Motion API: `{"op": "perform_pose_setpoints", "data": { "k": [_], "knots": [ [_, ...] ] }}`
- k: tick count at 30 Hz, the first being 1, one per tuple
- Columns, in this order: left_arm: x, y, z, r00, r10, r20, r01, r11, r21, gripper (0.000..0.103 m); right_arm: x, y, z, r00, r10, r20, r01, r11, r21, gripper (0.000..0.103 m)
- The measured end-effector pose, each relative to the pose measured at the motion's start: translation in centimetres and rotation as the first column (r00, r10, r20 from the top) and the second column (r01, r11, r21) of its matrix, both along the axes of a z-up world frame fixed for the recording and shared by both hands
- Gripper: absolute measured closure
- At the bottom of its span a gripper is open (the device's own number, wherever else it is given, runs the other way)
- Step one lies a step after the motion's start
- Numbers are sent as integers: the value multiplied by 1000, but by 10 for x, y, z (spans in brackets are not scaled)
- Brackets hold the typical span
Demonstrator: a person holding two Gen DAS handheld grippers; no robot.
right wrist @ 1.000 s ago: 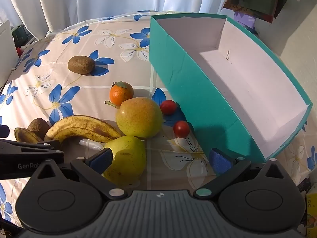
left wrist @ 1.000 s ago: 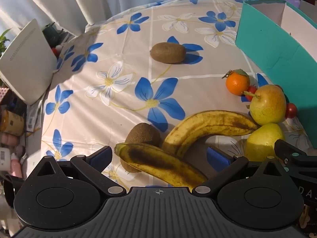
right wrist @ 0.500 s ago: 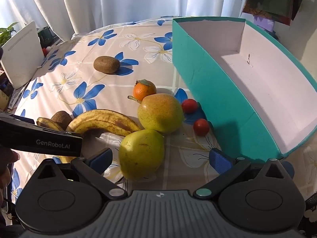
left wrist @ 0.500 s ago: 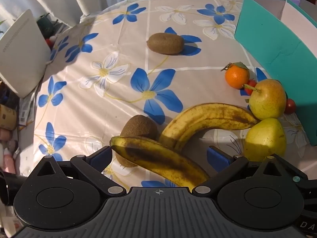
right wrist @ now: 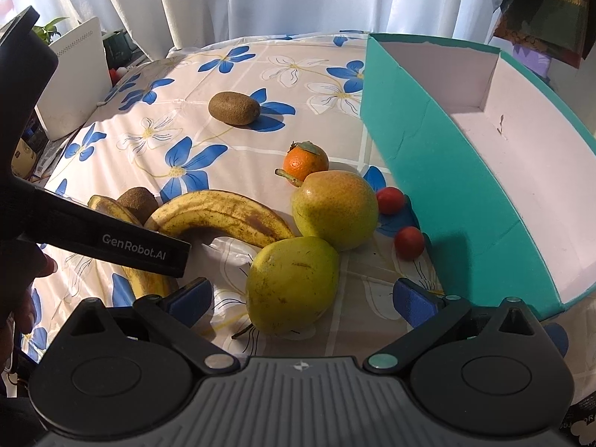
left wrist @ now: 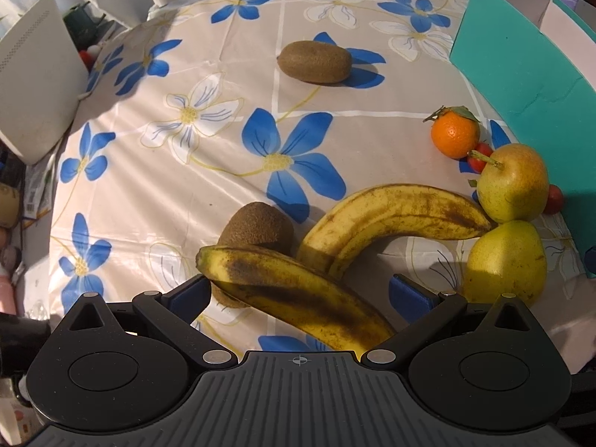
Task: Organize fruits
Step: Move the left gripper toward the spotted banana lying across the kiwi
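On the flower-print tablecloth (left wrist: 208, 171), fruit lies grouped toward the right side, beside a teal box (right wrist: 443, 171) with a white interior that holds no fruit. Left gripper (left wrist: 301, 290): jaws apart, straddling a dark-spotted banana (left wrist: 298, 294) that runs diagonally between the blue pads (left wrist: 409, 294); neither pad can be confirmed touching it. A kiwi (left wrist: 257, 227) lies directly behind that banana, touching it. A second, yellower banana (left wrist: 391, 212) curves from the first toward the pears, its tip against them.

Right gripper (right wrist: 301, 294): jaws apart, with a yellow-green pear (right wrist: 292, 283) between the fingers (right wrist: 190, 296); contact with either finger cannot be confirmed. A red-blushed pear (right wrist: 335, 208) sits just behind it, the two touching. A tangerine (right wrist: 305, 158) with a leaf sits just beyond the blushed pear. Two cherry tomatoes (right wrist: 389, 201) lie between the pears and the teal wall of the box, near it. A second kiwi (right wrist: 234, 108) lies apart from the group, toward the far edge of the surface. The left gripper's body crosses the right wrist view's left side, over the bananas. A white panel (left wrist: 33, 85) stands off the surface's left edge.
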State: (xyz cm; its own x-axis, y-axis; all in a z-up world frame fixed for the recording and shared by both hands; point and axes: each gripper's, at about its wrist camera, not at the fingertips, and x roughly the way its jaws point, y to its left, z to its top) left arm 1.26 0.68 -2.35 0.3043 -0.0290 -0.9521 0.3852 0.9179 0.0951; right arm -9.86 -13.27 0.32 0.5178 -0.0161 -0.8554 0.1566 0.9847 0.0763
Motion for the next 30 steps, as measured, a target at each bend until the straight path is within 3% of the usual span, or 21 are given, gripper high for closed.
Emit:
{"op": "perform_pose_setpoints", "data": {
  "k": [16,26,30],
  "knots": [
    [9,5,-3,999,46,-7,-46,998,-46,0,4,-3,-7,1000,-11,-15,11,1000,10,0],
    [11,12,3,997,71,3,-70,996,-50,15,3,-5,-5,999,-33,-9,33,999,19,0],
    [11,14,4,998,64,-11,-64,996,-55,15,2,-4,-4,999,-36,-7,37,999,20,0]
  ]
}}
